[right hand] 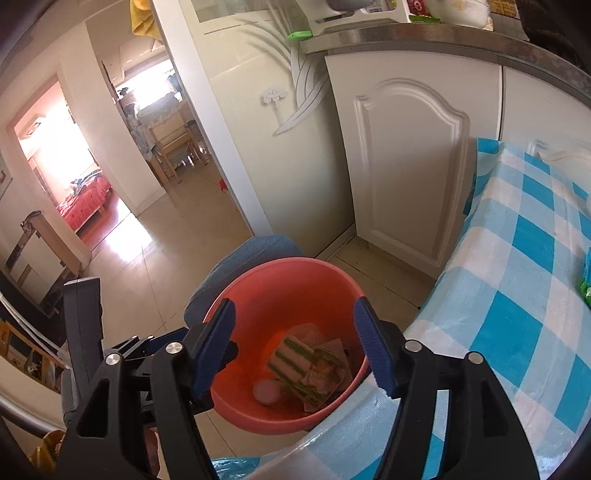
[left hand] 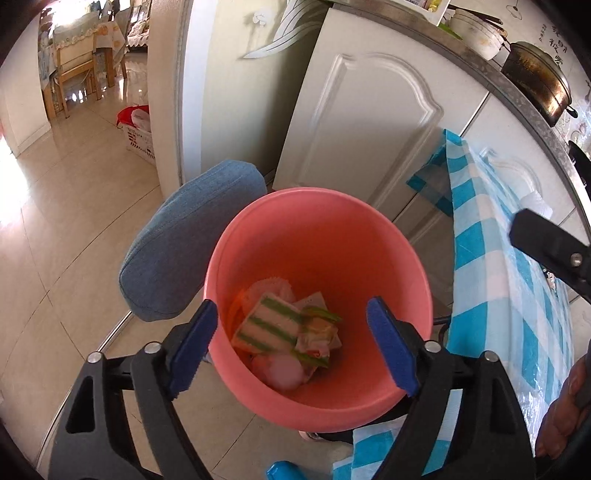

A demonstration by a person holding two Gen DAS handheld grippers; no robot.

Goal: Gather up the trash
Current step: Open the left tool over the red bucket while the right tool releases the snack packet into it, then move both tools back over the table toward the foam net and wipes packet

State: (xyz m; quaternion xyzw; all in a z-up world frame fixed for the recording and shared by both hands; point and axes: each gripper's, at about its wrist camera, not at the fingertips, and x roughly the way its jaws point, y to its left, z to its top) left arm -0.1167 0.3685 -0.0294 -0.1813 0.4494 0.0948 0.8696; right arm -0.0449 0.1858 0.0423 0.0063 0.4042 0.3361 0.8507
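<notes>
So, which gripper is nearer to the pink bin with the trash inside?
Left, probably. The left gripper hangs open right over the pink bin, which fills its view. The right gripper, also open and empty, sits higher, over the bin's table side.

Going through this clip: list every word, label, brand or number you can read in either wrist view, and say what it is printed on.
None can be quoted with confidence.
Black Chinese characters on the wall behind the pot: too small and distorted to read.
Red print on the white basket on the floor: blurred.
Packets on the counter: print unreadable.
Wrappers in the pink bin: no legible text.
</notes>
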